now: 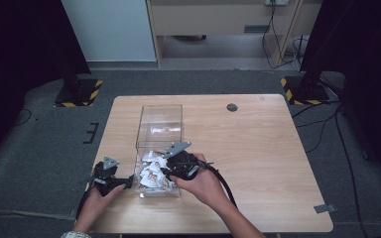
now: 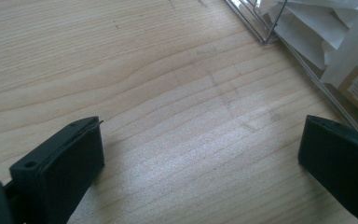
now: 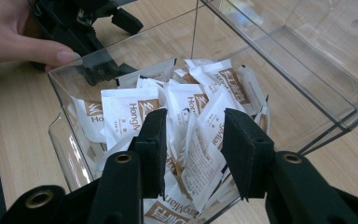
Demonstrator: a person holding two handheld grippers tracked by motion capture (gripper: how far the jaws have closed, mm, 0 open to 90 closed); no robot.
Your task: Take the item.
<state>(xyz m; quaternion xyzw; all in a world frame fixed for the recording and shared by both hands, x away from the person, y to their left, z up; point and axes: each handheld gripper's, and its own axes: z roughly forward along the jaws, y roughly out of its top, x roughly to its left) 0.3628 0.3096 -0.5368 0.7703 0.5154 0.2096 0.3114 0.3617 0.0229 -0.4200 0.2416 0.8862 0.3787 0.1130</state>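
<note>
Right hand (image 1: 206,186) is seen reaching in over the near end of the clear box (image 1: 159,119), its wrist tilted so that the right gripper (image 3: 193,140) points down into the box. The jaws are held partly apart, astride a heap of white-and-brown sachets (image 3: 186,112); several sachets stand in the gap between the fingers (image 3: 154,140), but whether any is pinched cannot be told.

Left hand (image 1: 95,198) is rested at the table's near edge, just outside the box's left wall, with the left gripper (image 2: 200,154) held low over the bare wood. Its jaws are spread wide, nothing between them; the box wall and a few sachets lie just beyond the right-hand finger (image 2: 340,158).

Sachets are piled at the near end of the box, directly under and between the right fingers; the far end is seen bare.

High view: both forearms and the wooden table (image 1: 258,148) are taken in whole; the sachets are small and the jaw gaps cannot be read. Right gripper view: printed lettering on the sachets is shown, and the left gripper and a thumb are seen through the box wall, beyond the left-hand finger. Left gripper view: wood grain and the box's lower edge are given close up.
</note>
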